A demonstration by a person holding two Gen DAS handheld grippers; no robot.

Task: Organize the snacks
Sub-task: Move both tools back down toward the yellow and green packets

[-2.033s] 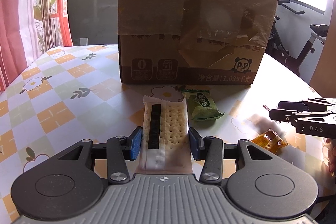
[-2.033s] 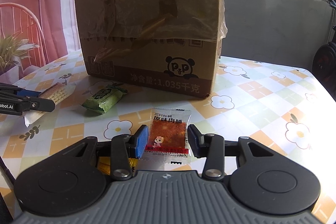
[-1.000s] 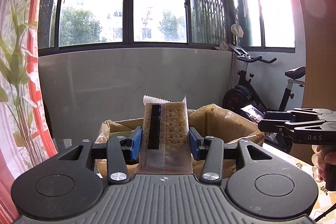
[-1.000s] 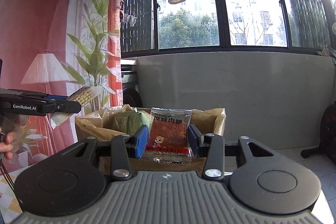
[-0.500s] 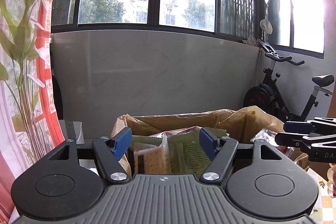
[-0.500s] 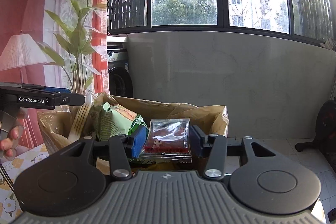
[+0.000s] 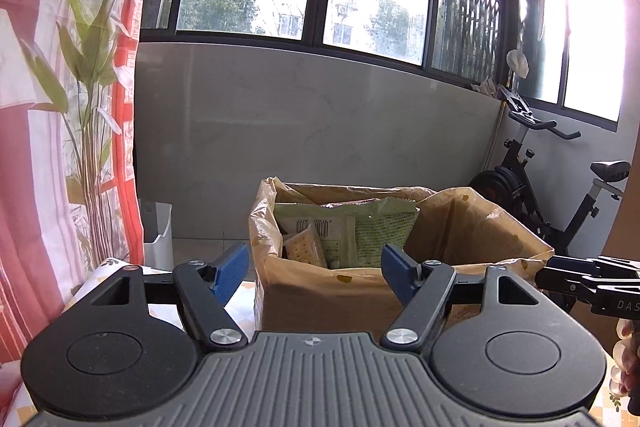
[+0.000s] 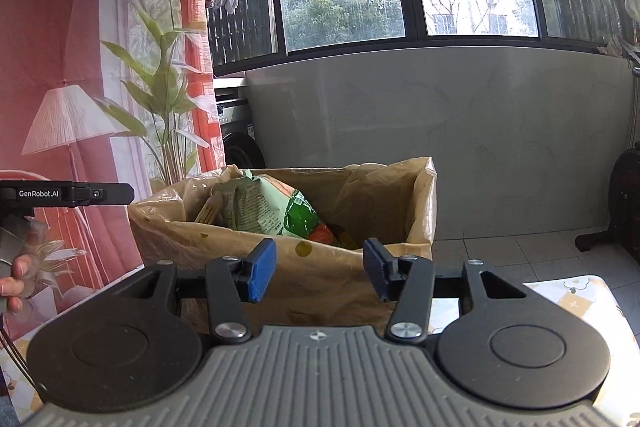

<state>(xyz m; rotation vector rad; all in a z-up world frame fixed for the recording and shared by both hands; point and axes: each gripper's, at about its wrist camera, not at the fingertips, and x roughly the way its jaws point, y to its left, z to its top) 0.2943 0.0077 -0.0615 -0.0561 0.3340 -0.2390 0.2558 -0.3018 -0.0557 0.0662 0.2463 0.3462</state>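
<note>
Left gripper (image 7: pixel 315 269) empty, box (image 7: pixel 320 291) rim below

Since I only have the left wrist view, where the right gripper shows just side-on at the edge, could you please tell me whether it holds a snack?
Observer: No. The right gripper is open, with nothing between its pads.
Operator: Thank you. What lies in the box on that side?
Observer: A pale green packet leans inside the cardboard box, with a red-orange packet low beside it.
Operator: Is my left gripper visible from there?
Observer: Yes, the left gripper shows side-on at the picture's left edge, about level with the box rim.
</note>
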